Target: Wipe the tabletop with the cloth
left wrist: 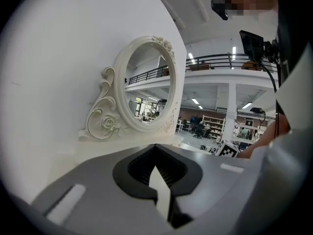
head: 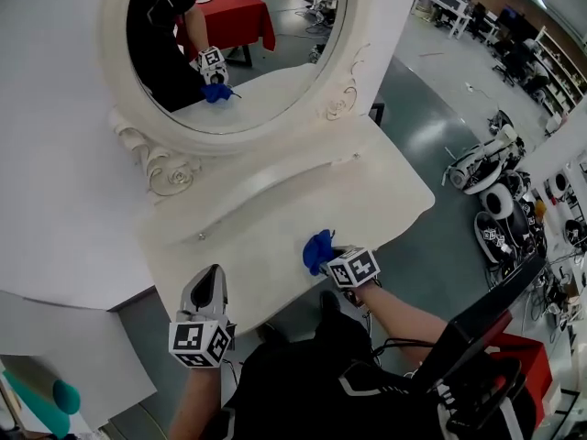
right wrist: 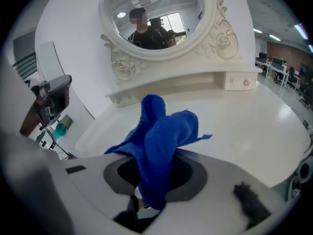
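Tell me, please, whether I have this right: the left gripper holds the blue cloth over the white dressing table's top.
Not quite. It is the right gripper that holds the blue cloth, as the right gripper view shows. The rest stands: the cloth is over the white dressing table's top.

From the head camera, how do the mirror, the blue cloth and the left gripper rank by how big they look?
1. mirror: by far the largest, even cut off at the top edge.
2. left gripper: mid-sized, though it sits nearer the camera, which inflates it.
3. blue cloth: a small bunched wad.
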### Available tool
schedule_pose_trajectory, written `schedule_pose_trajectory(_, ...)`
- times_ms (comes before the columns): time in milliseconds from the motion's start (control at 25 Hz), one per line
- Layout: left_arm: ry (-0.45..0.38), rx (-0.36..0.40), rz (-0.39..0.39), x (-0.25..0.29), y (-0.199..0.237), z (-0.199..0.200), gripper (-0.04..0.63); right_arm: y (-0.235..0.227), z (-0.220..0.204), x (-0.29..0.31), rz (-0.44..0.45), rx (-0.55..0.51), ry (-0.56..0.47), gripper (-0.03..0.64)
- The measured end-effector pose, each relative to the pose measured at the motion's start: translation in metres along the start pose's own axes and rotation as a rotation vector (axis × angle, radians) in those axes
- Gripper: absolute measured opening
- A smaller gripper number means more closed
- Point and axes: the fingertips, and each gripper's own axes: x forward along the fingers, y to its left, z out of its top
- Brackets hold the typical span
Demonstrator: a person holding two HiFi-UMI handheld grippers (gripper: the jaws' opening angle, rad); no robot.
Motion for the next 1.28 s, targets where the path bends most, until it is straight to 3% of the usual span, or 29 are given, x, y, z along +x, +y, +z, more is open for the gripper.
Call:
schedule_pose_trajectory(320, -0.003, -0.001, 0.117, 0.023, -0.009, 0.001, 0.008, -0.065, 0.094, 0.028, -0.007, -0.093, -0.038, 0.112)
schedule_pose_trajectory(480, -0.005, -0.004, 0.172, 0.027, -0.017, 0.003, 0.008, -0.084, 0.123, 0.049, 0.001, -0.149, -0.023, 0.112)
schedule_pose_trajectory(560, -0.013, -0.041, 0.202, 0.027, -0.017, 0.004, 0.008, -0.09, 0.132, 0.061, 0.006, -0.169, -0.006, 0.112)
schedule_pose_trajectory(640, -0.025, -0.084, 0.234, 0.024, -0.017, 0.003, 0.008, -0.093, 0.134, 0.072, 0.012, -0.177, 0.019, 0.112)
schedule_pose_trajectory(920, -0.017, -0.073, 0.276, 0.015, -0.02, 0.003, 0.008, -0.109, 0.13, 0.096, -0.024, -0.161, 0.054, 0.112)
schedule_pose_trajectory(1080, -0.006, -0.069, 0.262, 0.018, -0.019, 0.0, 0.008, -0.106, 0.118, 0.093, 0.007, -0.153, 0.067, 0.112)
schedule_pose_trajectory(1280, -0.002, -0.069, 0.226, 0.027, -0.025, 0.0, 0.008, -0.091, 0.088, 0.074, 0.01, -0.214, 0.098, 0.112)
